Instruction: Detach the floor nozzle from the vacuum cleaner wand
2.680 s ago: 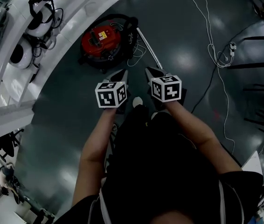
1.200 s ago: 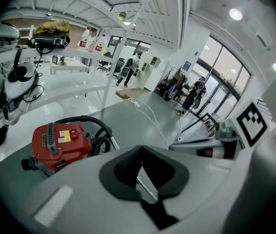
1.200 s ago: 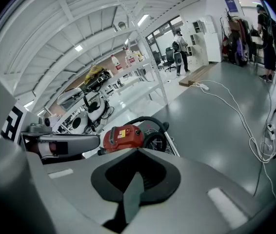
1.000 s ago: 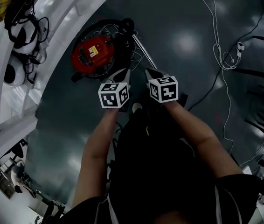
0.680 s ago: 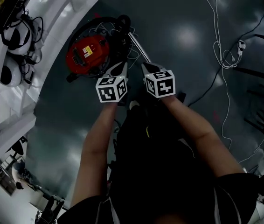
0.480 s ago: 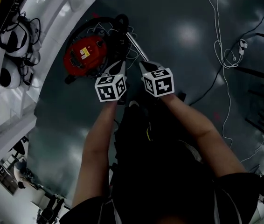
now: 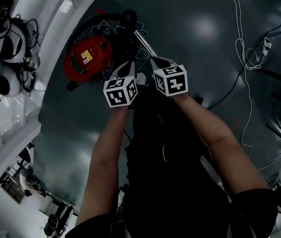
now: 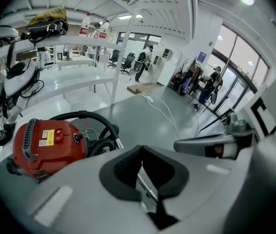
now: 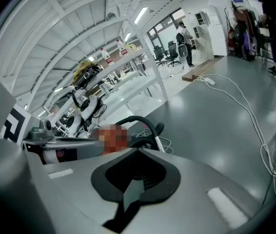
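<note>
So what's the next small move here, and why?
Probably open both jaws before reaching down: the left gripper and right gripper are shut and empty near the wand, beside the red vacuum, so neither can grasp it yet.

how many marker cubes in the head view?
2. The left cube sits on the left gripper, the right cube on the right gripper, side by side just below the red vacuum cleaner. None looks hidden.

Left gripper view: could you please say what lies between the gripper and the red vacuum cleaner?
The black hose curls between the left gripper and the red vacuum cleaner in that view.
</note>
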`<state>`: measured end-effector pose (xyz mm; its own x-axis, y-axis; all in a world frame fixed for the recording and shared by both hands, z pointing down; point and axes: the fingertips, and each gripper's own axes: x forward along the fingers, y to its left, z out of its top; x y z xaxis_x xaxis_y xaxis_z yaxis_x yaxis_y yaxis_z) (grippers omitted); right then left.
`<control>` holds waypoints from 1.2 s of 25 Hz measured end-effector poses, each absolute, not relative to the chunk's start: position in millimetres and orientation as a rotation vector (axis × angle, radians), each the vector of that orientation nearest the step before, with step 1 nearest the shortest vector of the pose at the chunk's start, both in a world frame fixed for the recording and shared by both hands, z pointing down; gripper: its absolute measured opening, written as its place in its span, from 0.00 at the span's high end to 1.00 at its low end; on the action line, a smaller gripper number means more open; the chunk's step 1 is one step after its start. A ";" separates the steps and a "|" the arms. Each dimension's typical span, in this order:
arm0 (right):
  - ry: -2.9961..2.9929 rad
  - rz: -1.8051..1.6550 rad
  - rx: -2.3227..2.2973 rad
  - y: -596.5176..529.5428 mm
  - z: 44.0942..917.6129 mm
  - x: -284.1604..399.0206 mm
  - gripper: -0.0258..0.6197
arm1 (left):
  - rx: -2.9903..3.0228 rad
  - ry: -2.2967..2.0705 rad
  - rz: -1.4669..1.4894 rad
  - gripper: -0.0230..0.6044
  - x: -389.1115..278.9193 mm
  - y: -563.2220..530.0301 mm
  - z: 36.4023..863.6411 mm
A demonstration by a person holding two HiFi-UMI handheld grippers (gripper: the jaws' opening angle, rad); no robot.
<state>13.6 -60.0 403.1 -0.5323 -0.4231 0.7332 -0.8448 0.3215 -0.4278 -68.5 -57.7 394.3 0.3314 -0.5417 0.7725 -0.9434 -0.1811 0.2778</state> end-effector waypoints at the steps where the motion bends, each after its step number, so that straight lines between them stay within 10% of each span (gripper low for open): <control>1: -2.087 1.125 1.122 -61.9 409.3 15.6 0.96 | 1.843 -1.311 0.673 0.95 -68.0 -60.8 398.0; 30: -2.032 1.161 1.133 -126.0 544.7 -24.4 0.96 | 1.850 -1.336 0.729 0.95 -111.2 -129.6 513.8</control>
<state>-24.4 -126.0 544.7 -0.5045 -0.4022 0.7640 -0.8624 0.2772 -0.4236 -111.2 -129.6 513.8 0.2996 -0.5402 0.7864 -0.9536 -0.1947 0.2296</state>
